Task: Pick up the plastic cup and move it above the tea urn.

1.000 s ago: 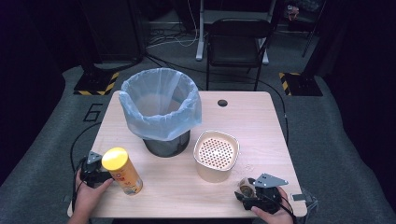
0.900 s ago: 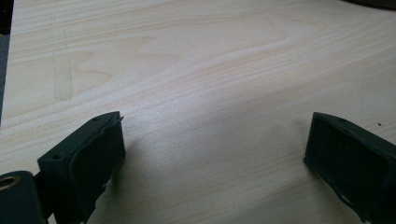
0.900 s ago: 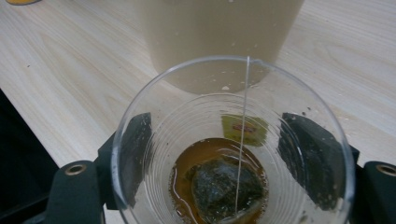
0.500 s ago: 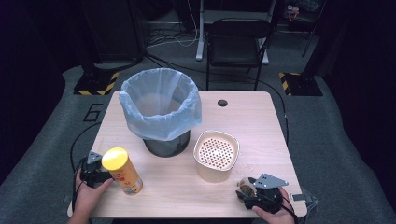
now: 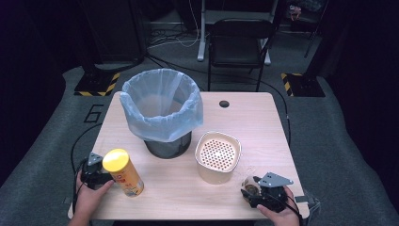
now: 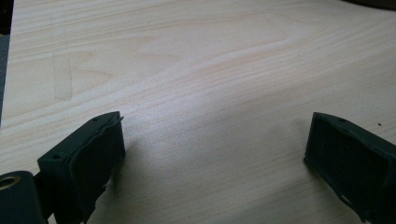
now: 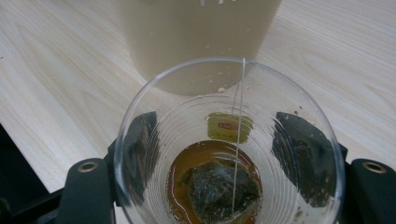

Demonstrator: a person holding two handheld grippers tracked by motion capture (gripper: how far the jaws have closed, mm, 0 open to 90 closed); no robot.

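Gripping an upright clear cup (image 7: 229, 154), the right gripper (image 5: 256, 192); left gripper (image 6: 215, 158) wide open, empty.

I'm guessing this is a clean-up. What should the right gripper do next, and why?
Probably lift the cup and carry it over the strainer pot. The right gripper is shut on the clear cup, which holds a little tea and a teabag, and the perforated pot stands right behind it, nearer than the lined bin.
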